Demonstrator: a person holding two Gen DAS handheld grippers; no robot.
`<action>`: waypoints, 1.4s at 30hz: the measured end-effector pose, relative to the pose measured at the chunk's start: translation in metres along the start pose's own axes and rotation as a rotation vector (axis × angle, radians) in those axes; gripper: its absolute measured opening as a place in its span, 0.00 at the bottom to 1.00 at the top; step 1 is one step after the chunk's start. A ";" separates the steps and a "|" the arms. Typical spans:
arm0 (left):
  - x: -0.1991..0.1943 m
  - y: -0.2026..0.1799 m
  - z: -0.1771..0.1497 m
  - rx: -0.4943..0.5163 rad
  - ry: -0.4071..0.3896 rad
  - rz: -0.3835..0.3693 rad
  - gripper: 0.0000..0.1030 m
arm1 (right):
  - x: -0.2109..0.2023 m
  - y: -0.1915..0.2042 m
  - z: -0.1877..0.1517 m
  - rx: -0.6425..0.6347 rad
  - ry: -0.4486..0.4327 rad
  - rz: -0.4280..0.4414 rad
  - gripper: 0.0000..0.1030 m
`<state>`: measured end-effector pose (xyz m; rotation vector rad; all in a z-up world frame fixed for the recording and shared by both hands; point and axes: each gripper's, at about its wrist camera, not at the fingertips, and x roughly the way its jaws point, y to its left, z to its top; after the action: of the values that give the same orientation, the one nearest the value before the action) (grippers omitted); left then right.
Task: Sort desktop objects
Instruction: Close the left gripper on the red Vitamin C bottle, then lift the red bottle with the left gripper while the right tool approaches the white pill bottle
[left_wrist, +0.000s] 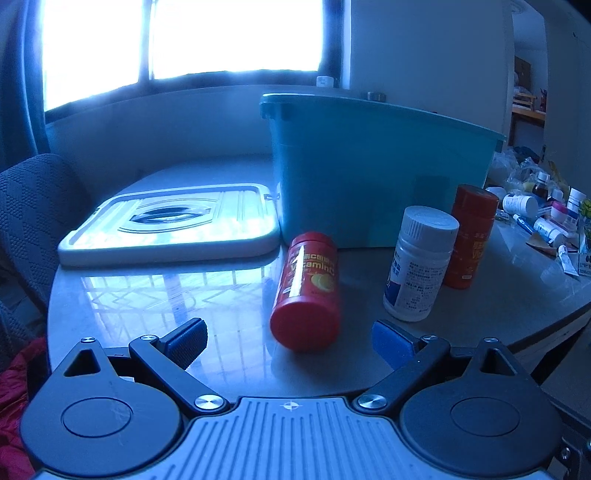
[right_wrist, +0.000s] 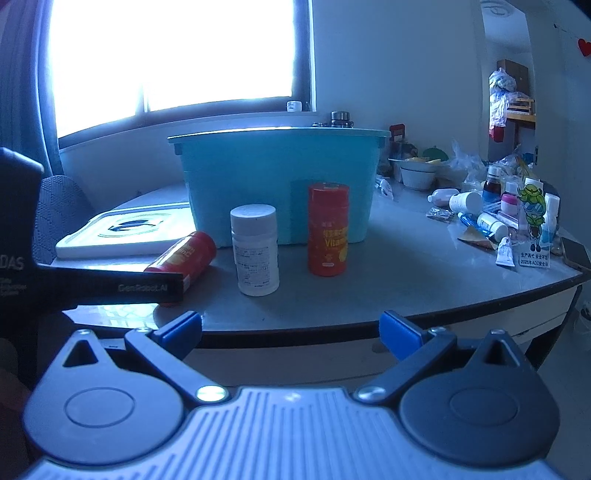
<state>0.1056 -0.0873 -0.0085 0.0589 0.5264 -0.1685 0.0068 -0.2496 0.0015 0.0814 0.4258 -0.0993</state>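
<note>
A red vitamin bottle (left_wrist: 306, 291) lies on its side on the grey table, cap toward me, just ahead of my open left gripper (left_wrist: 290, 341). A white pill bottle (left_wrist: 419, 264) and a second red vitamin bottle (left_wrist: 469, 236) stand upright to its right, in front of a teal bin (left_wrist: 369, 166). In the right wrist view the lying bottle (right_wrist: 184, 254), the white bottle (right_wrist: 255, 249), the upright red bottle (right_wrist: 328, 229) and the bin (right_wrist: 277, 177) show beyond the table edge. My right gripper (right_wrist: 291, 334) is open and empty, short of the table.
The bin's white lid (left_wrist: 170, 225) lies flat left of the bin. A clutter of small bottles, tubes and packets (right_wrist: 491, 218) covers the table's right side, with a white bowl (right_wrist: 417, 173) behind. A grey chair (left_wrist: 33, 214) stands at the left. The left gripper's body (right_wrist: 74, 280) crosses the right view.
</note>
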 end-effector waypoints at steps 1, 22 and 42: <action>0.003 -0.001 0.001 0.001 0.001 -0.001 0.94 | 0.001 0.000 0.000 0.003 0.004 -0.002 1.00; 0.061 -0.008 0.010 -0.014 0.032 -0.018 0.93 | 0.019 0.002 -0.004 0.016 0.047 -0.035 1.00; 0.062 0.005 0.015 0.008 0.040 -0.019 0.49 | 0.035 0.006 -0.002 0.005 0.036 -0.003 1.00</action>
<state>0.1667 -0.0926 -0.0269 0.0655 0.5663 -0.1887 0.0387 -0.2467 -0.0144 0.0879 0.4615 -0.1017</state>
